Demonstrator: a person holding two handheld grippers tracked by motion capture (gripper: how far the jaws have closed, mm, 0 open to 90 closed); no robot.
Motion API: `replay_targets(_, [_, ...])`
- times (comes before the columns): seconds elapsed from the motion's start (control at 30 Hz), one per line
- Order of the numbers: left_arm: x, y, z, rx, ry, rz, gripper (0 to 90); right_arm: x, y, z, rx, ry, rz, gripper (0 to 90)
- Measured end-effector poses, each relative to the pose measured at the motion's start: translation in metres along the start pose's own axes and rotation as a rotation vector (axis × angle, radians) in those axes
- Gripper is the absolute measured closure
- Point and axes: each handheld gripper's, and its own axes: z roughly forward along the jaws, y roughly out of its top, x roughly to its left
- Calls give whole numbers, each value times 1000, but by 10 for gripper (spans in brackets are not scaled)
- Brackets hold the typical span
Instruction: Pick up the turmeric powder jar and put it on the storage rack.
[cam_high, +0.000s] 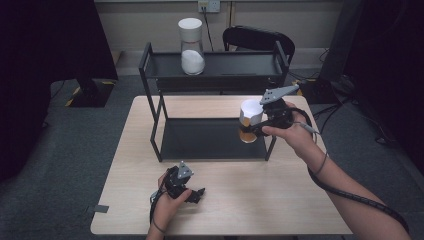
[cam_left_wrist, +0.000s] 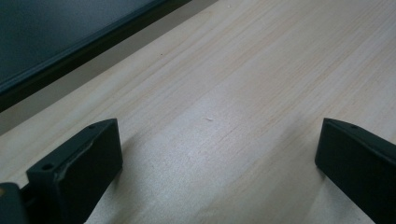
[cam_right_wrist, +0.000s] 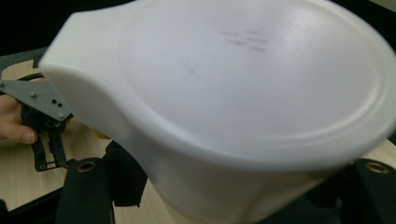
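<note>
My right gripper (cam_high: 251, 131) is shut on a jar (cam_high: 251, 119) with a white lid and brownish contents, held tilted above the right end of the black rack's lower shelf (cam_high: 200, 140). In the right gripper view the jar's white lid (cam_right_wrist: 243, 93) looms close, with the right gripper (cam_right_wrist: 233, 198) clamping the body below it. A second jar (cam_high: 191, 47), white-lidded and holding white powder, stands upright on the top shelf (cam_high: 235, 64). My left gripper (cam_high: 196, 194) rests open on the table near the front edge. In the left gripper view its jaws (cam_left_wrist: 219, 163) stand wide apart over bare wood.
The two-tier black metal rack (cam_high: 155, 125) occupies the far half of the light wooden table (cam_high: 280, 200). A black chair (cam_high: 260, 40) stands behind it. The rack's base edge (cam_left_wrist: 70, 51) runs ahead of the left gripper. The left hand and gripper (cam_right_wrist: 44, 126) appear beyond the jar.
</note>
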Motion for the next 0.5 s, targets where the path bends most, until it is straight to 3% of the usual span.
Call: replay_targets(0.5, [0, 0, 0, -1, 0, -1, 1, -6, 25, -5, 1, -9, 3, 301])
